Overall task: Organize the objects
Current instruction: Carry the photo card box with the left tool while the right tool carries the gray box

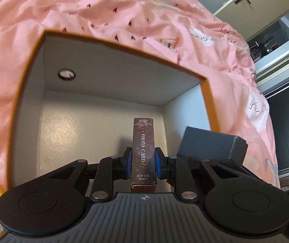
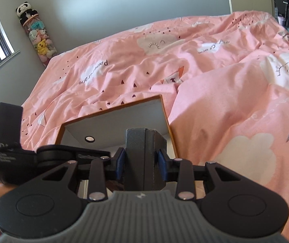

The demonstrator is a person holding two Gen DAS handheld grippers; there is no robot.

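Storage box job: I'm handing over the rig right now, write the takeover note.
Left gripper: shut on the photo card box, held over the open storage box on the pink duvet.
Right gripper: shut on the grey case, at the box's right edge.
Done: both items picked up.
Left: set both inside; the visible box floor looks bare.

A bedroom: pink duvet (image 2: 185, 70), plush toys (image 2: 38, 38).
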